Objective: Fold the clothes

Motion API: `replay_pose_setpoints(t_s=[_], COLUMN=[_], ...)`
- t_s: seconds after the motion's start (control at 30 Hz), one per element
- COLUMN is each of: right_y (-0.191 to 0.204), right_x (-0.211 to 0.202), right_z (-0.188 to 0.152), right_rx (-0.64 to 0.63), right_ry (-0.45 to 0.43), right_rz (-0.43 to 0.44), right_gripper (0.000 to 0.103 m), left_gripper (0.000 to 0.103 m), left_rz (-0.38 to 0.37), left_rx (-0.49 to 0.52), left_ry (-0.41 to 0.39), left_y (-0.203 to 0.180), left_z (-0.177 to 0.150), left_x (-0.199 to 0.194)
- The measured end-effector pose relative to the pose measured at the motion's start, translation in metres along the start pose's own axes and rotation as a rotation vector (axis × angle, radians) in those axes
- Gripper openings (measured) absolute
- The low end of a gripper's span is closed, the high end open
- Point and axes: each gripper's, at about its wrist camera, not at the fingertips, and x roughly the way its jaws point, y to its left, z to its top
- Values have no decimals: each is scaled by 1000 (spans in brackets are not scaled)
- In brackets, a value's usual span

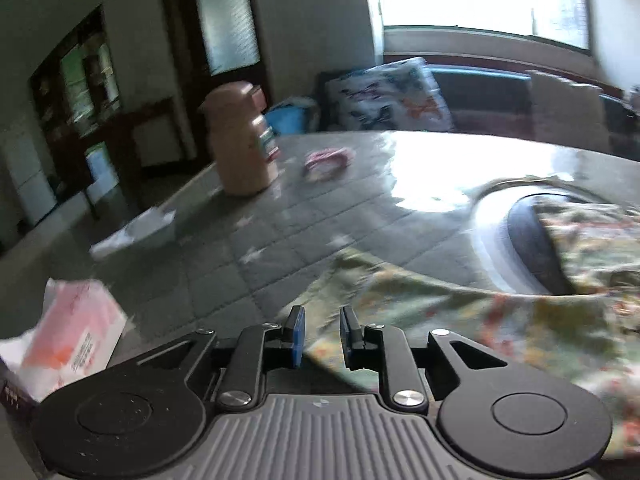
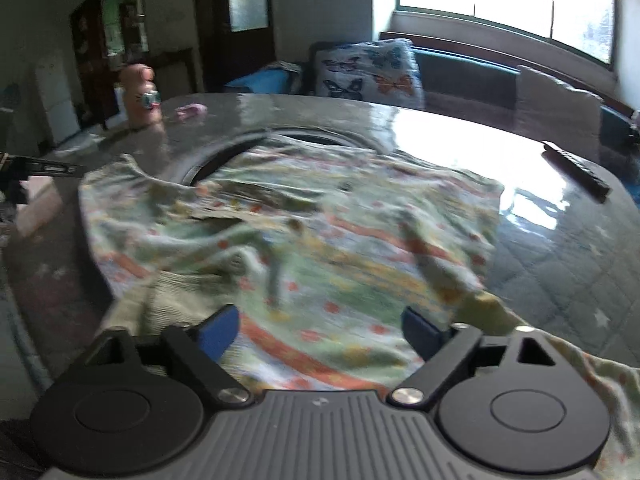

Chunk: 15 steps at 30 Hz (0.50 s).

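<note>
A light green garment with a colourful print (image 2: 304, 240) lies spread and wrinkled on the grey quilted table (image 2: 560, 264). My right gripper (image 2: 320, 332) is open wide just above its near part, nothing between the blue pads. In the left wrist view the garment (image 1: 500, 312) lies to the right and reaches under my left gripper (image 1: 322, 334), whose blue pads stand a narrow gap apart over the garment's left edge, holding nothing that I can see.
A pink thermos jug (image 1: 242, 140) and a small pink cloth (image 1: 328, 160) stand at the table's far left. A pink tissue pack (image 1: 68, 340) lies near left. A dark remote (image 2: 576, 172) lies at far right. A round inset (image 1: 532, 248) sits mid-table.
</note>
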Motion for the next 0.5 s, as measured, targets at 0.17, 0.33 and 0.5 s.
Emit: replay_pose_setpoints(t_s=[0.17, 0.33, 0.5], right_y=[30, 53, 60], right_x=[1, 15, 20], right_z=[7, 9, 4], right_rx=[-51, -77, -83], right_ry=[0, 29, 49], right_rz=[110, 160, 150], right_gripper=[65, 50, 21], left_gripper=[18, 16, 16], left_rz=[-203, -396, -512], left_rx=[80, 145, 189], left_ry=[-27, -7, 28], left_y=[-44, -92, -131], left_z=[2, -4, -10], left_x=[-25, -31, -27])
